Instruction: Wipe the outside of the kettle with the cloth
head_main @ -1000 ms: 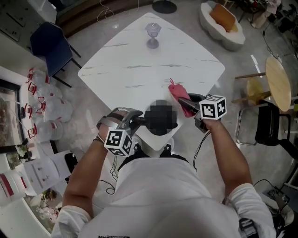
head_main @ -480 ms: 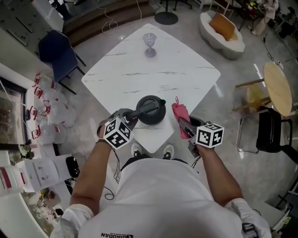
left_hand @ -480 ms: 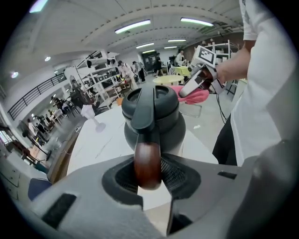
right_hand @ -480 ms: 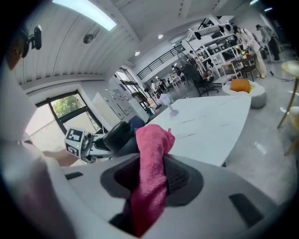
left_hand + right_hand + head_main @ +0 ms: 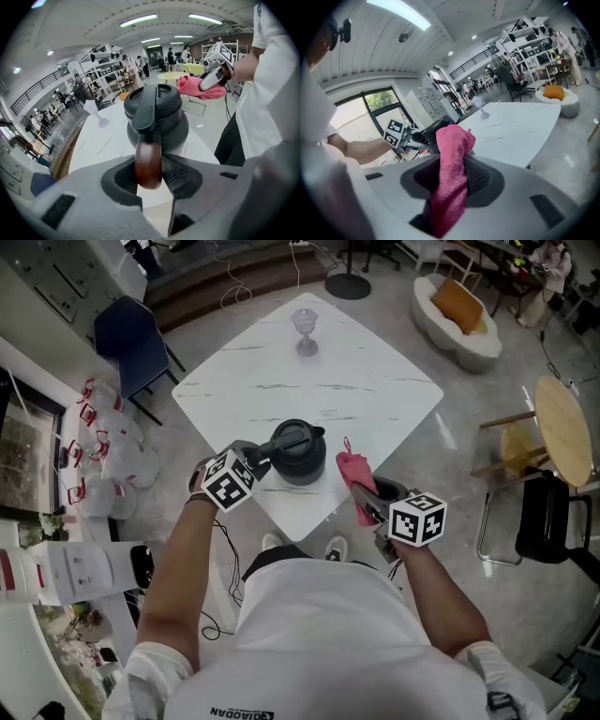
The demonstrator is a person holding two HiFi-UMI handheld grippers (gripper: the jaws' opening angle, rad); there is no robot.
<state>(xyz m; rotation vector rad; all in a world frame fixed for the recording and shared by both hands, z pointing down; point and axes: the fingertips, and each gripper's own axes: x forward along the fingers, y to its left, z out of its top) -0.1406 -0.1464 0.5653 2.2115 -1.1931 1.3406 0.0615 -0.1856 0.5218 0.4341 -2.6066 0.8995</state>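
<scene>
Where your 2 arms reach over the near corner of the white marble-patterned square table (image 5: 375,390), your left gripper (image 5: 149,174) has the brown wooden handle (image 5: 148,159) of the dark grey round kettle (image 5: 302,457) between its jaws. Both pads lie against the wood, though the jaws are opening. The kettle sits on the tabletop close to that near corner, lid on, with its handle pointing back toward your left hand.

Your right gripper (image 5: 451,174) is clamped on the pink terry cloth (image 5: 353,476), which bunches up out of the jaws. You hold the cloth just beside the kettle's right side, over the table's edge.

Farther across the table, 1 clear glass goblet (image 5: 306,330) stands upright near the far corner, well apart from the kettle.

Beyond the table, a dark blue chair (image 5: 127,337) stands on the floor to the left, and a cream armchair (image 5: 448,322) with an orange cushion (image 5: 460,303) is to the right.
</scene>
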